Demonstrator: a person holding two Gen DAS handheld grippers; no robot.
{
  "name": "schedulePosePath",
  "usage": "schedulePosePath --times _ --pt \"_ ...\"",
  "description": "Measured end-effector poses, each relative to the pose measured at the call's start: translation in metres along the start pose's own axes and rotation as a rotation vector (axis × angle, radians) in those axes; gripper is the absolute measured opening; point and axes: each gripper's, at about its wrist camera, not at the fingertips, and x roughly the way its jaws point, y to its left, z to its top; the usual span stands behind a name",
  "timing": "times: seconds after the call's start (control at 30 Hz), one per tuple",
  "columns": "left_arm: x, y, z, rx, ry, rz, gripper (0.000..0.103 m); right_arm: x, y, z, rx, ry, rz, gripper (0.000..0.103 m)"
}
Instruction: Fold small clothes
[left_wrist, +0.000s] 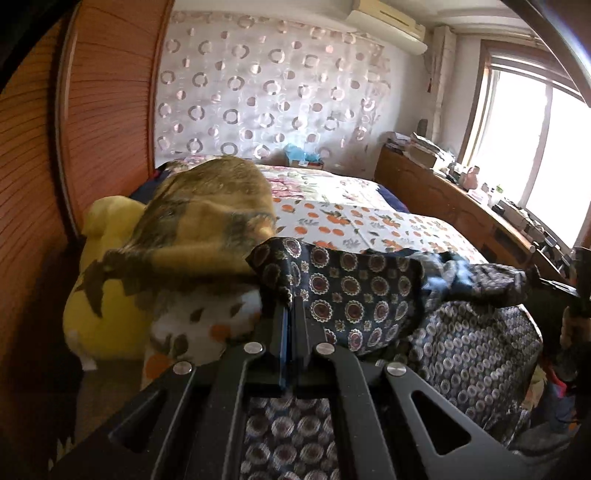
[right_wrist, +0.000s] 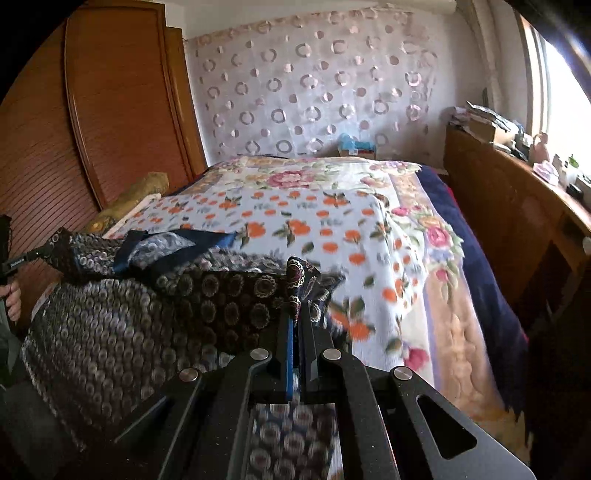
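Here the bed (right_wrist: 332, 221), under its orange-print and floral covers, stretches away ahead of both pairs of jaws, with a yellow-brown folded blanket (left_wrist: 207, 221) off to the side of the left ones. The dark patterned garment (left_wrist: 369, 291) hangs over the near edge of the bed, stretched between the two tools. The left gripper (left_wrist: 291, 306) has its jaws clenched on one corner of the cloth, which stands up just past their tips; the right gripper (right_wrist: 297, 314) likewise grips the opposite corner, its jaws pressed tight on the fabric. The rest of the garment droops below and behind both jaws. The step in hand looks like carrying the pinched edge out over the bed for spreading or a first fold. Next, probably, both corners must travel level and together, keeping the cloth taut, then be laid down flat before either grip lets go.
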Motion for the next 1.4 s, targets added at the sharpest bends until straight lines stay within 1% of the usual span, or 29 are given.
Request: schedulePosePath --times 0.23,0.4,0.43,0.47,0.5,0.53,0.57,0.6,0.63,0.67,0.7,0.73,0.77,0.8,0.83,0.93,1.0,1.1,1.17,1.23,1.33,1.4 --pt "-0.032 0.011 -0.011 -0.024 -0.025 0.022 0.002 -0.031 0.001 -0.012 0.023 0.023 -0.018 0.001" --pt "-0.046 0.019 -0.025 -0.040 0.003 0.053 0.002 -0.054 0.002 -0.016 0.010 0.078 -0.042 0.001" --pt "-0.046 0.019 -0.026 -0.046 0.009 0.049 0.002 -0.057 0.005 -0.016 0.007 0.085 -0.056 0.001" --pt "-0.046 0.018 -0.027 -0.046 0.013 0.048 0.002 -0.061 0.009 -0.015 -0.012 0.075 -0.088 0.001" --pt "-0.046 0.018 -0.027 -0.044 0.021 0.050 0.005 -0.064 0.013 -0.015 -0.032 0.066 -0.098 0.001" --pt "-0.048 0.016 -0.026 -0.039 0.019 0.056 0.008 -0.066 0.016 -0.015 -0.039 0.064 -0.090 0.004" --pt "-0.050 0.016 -0.024 -0.035 0.011 0.062 0.013 -0.067 0.017 -0.012 -0.036 0.061 -0.081 0.006" --pt "-0.053 0.014 -0.020 -0.029 -0.004 0.067 0.022 -0.067 0.017 -0.009 -0.032 0.057 -0.086 0.010" --pt "-0.055 0.013 -0.016 -0.025 -0.016 0.068 0.028 -0.066 0.014 -0.006 -0.030 0.052 -0.093 0.017" --pt "-0.057 0.013 -0.013 -0.021 -0.025 0.069 0.042 -0.066 0.014 -0.001 -0.029 0.045 -0.107 0.023" --pt "-0.058 0.012 -0.007 -0.012 -0.039 0.064 0.050 -0.067 0.012 0.002 -0.025 0.034 -0.112 0.027" --pt "-0.058 0.013 -0.004 -0.006 -0.045 0.062 0.054 -0.068 0.011 0.009 -0.019 0.018 -0.109 0.038" --pt "-0.056 0.013 0.001 0.001 -0.047 0.064 0.060 -0.068 0.011 0.015 -0.019 0.005 -0.117 0.045" --pt "-0.052 0.013 0.007 0.013 -0.050 0.070 0.063 -0.066 0.012 0.020 -0.021 -0.009 -0.134 0.055" --pt "-0.048 0.016 0.011 0.018 -0.050 0.072 0.064 -0.064 0.012 0.026 -0.018 -0.020 -0.145 0.057" --pt "-0.027 0.023 0.024 0.020 -0.024 0.072 0.064 -0.051 0.011 0.034 -0.009 -0.040 -0.139 0.057" --pt "-0.011 0.027 0.029 0.030 -0.001 0.076 0.064 -0.036 0.012 0.040 -0.004 -0.036 -0.135 0.057" --pt "0.015 0.030 0.034 0.039 0.049 0.084 0.064 -0.011 0.015 0.041 0.000 -0.014 -0.109 0.057" --pt "0.032 0.032 0.033 0.047 0.094 0.083 0.064 0.005 0.015 0.041 0.007 0.007 -0.090 0.057" --pt "0.051 0.030 0.029 0.062 0.145 0.077 0.064 0.015 0.007 0.038 0.013 0.033 -0.073 0.057" --pt "0.066 0.026 0.019 0.074 0.196 0.055 0.064 0.022 0.005 0.035 0.014 0.074 -0.050 0.057" --pt "0.069 0.024 0.012 0.063 0.220 0.047 0.064 0.029 0.006 0.033 0.007 0.101 -0.052 0.057"
